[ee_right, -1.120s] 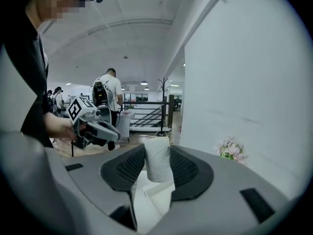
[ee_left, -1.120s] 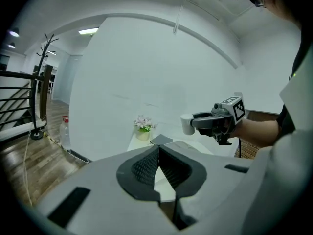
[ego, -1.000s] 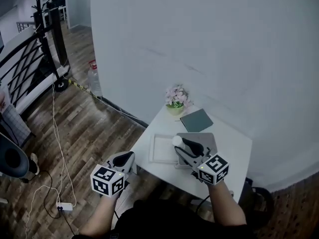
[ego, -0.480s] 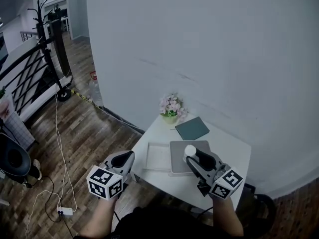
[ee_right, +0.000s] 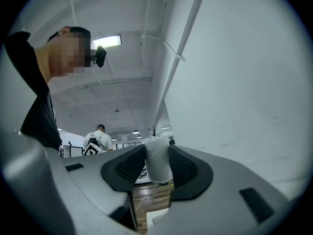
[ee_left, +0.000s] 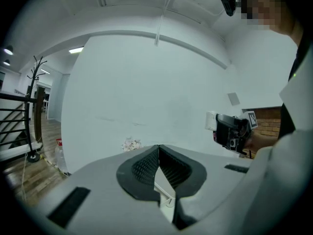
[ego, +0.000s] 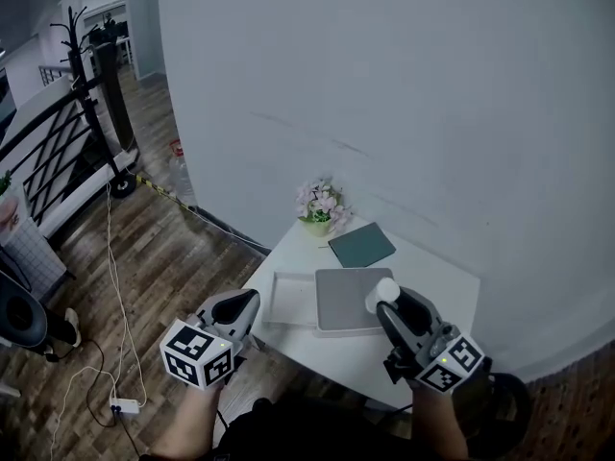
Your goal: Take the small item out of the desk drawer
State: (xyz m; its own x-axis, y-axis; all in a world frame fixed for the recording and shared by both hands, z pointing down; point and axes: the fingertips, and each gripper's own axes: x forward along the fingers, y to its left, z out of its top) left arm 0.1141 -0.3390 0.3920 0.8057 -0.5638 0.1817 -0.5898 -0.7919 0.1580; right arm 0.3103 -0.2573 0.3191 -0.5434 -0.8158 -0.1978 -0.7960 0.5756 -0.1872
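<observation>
A small white item [ego: 387, 294] sits between the pads of my right gripper [ego: 392, 301], which is shut on it and held up above the front right part of the white desk [ego: 437, 279]. The right gripper view shows the same white item [ee_right: 157, 160] pinched between both pads, well above the floor. From the desk's left side a white drawer [ego: 273, 298] stands pulled out. My left gripper [ego: 244, 305] hangs left of the desk near the drawer, its jaws shut with nothing in them. The right gripper [ee_left: 232, 131] and its white item [ee_left: 211, 121] also appear in the left gripper view.
On the desk lie a grey laptop [ego: 350, 299], a dark green notebook [ego: 360, 245] and a pot of pink flowers [ego: 319, 205] by the wall. A water bottle [ego: 179, 164], a coat stand [ego: 96, 60], a railing and a power strip [ego: 123, 406] with cables stand on the wooden floor to the left.
My right gripper has carried the white item to the right and towards me, away from the drawer and across the laptop. The left gripper has hardly moved.
</observation>
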